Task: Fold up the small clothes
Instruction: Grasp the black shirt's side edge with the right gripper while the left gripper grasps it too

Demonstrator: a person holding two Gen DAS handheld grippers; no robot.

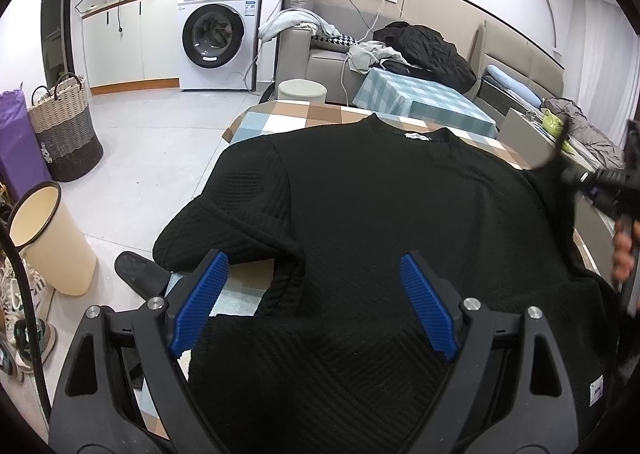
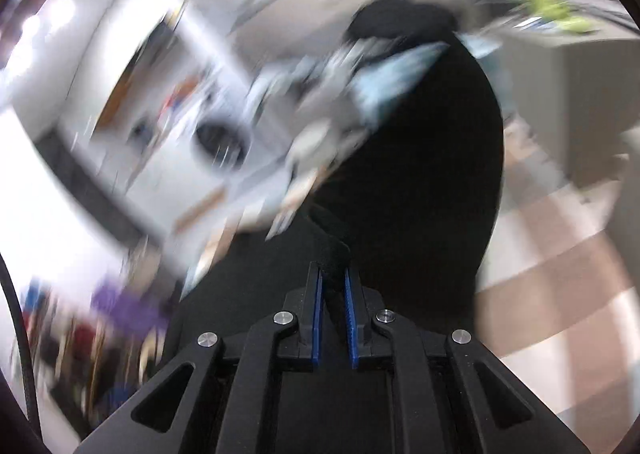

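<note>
1. A black sweater (image 1: 380, 189) lies spread across the checked worktop (image 1: 280, 115), filling the frame's centre.
2. Left tool (image 1: 314, 296) hovers, jaws spread.
3. Right tool (image 2: 331, 274) pinches black fabric.

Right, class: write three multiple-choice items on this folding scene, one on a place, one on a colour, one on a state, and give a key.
1. Where does the black textured knit top lie?
A on the checked tablecloth
B in the woven basket
C on the floor

2. What colour are the ribbed pads on the left gripper?
A red
B blue
C green

3. How are the right gripper fingers set?
A wide apart
B out of sight
C pinching black fabric

Key: A, the cloth shows around it; B, both pads blue; C, fabric sits between them.
</note>
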